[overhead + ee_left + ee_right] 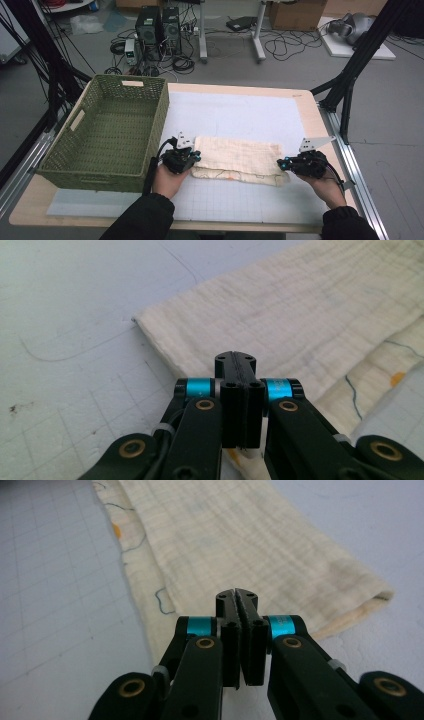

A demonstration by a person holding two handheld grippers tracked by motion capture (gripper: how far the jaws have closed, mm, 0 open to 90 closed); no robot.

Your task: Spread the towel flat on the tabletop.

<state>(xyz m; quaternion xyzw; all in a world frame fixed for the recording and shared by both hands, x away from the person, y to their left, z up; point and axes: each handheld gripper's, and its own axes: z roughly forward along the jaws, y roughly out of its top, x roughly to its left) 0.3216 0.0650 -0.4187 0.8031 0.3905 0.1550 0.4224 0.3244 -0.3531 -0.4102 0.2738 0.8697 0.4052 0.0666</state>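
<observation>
So there's a cream cloth (240,159) lying folded in a long rectangle on the worktop (235,115), which has a pale gridded mat over a wooden top. The fabric looks like soft crinkly muslin with a faint woven check, and the lower layer peeking out along the near edge has some thin blue squiggly outlines and a small orange spot printed on it.

The left hand-held gripper (192,156) sits right at the cloth's left end. In the left gripper view its black jaws (235,390) are pressed tight together over the fabric's edge, but I can't tell whether any cloth is actually pinched between them. The right hand-held gripper (284,164) is at the cloth's right end, and its jaws (238,630) are nearly closed too, just a sliver of a gap at the tips; again can't say if it's got cloth.

A green woven basket (107,132) with cut-out handles sits to the left of the cloth, just beside the left hand. No readable writing anywhere I can make out.
</observation>
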